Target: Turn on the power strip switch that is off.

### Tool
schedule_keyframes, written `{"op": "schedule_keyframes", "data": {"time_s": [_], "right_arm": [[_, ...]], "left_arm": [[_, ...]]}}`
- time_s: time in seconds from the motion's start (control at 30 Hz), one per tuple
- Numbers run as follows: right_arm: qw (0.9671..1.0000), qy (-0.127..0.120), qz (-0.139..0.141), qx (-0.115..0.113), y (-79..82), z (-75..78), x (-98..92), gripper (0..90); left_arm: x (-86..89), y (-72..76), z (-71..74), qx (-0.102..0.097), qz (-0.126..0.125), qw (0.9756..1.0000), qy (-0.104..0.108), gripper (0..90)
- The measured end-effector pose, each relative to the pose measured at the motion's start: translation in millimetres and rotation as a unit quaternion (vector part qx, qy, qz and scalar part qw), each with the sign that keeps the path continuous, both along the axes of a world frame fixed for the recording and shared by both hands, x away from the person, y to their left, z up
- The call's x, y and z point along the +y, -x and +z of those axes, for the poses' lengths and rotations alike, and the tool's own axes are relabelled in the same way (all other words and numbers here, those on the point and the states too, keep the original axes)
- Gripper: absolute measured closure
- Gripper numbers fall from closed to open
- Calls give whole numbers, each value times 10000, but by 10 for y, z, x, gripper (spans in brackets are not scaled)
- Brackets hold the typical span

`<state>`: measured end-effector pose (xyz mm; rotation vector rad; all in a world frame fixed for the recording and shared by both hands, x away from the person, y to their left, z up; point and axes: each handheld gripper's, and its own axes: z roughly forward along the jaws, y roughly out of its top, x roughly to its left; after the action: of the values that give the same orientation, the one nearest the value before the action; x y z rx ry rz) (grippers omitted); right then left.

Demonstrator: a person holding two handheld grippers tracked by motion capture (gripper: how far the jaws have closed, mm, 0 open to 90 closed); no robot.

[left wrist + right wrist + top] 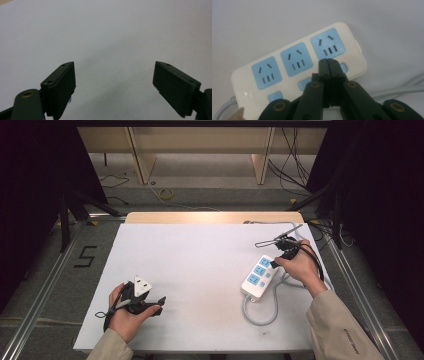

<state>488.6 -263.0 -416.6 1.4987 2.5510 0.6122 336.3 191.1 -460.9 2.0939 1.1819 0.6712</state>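
Observation:
A white power strip (257,276) with three blue sockets and three blue switches (274,96) lies at the right of the white table top (200,270). My right gripper (273,264) is shut with nothing between its jaws. Its joined tips (328,60) sit over the strip's far end, just below the rightmost socket (329,45) and beside that socket's switch; whether they touch the strip I cannot tell. My left gripper (152,306) rests in the hand at the table's front left. Its jaws stand wide open (113,65) over bare white surface.
The strip's grey cable (260,319) loops toward the front edge and also runs to the right (397,88). The right gripper's black cable (270,242) lies behind the right hand. A wooden strip (215,217) borders the far edge. Metal rails (45,285) flank the table.

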Motion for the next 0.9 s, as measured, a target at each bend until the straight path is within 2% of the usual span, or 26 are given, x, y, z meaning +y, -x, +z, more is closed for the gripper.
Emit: {"op": "schedule_keyframes", "data": {"time_s": [0.2, 0.47, 0.9], "right_arm": [[9999, -60, 74, -110, 59, 33, 16, 900], [9991, -305, 144, -268, 182, 84, 16, 892], [9961, -678, 267, -497, 444, 38, -26, 850]], "left_arm": [[-2, 0, 0, -1, 0, 10000, 0, 182], [-3, 1, -1, -22, 20, 10000, 19, 182], [-6, 3, 2, -30, 18, 10000, -2, 181]]}}
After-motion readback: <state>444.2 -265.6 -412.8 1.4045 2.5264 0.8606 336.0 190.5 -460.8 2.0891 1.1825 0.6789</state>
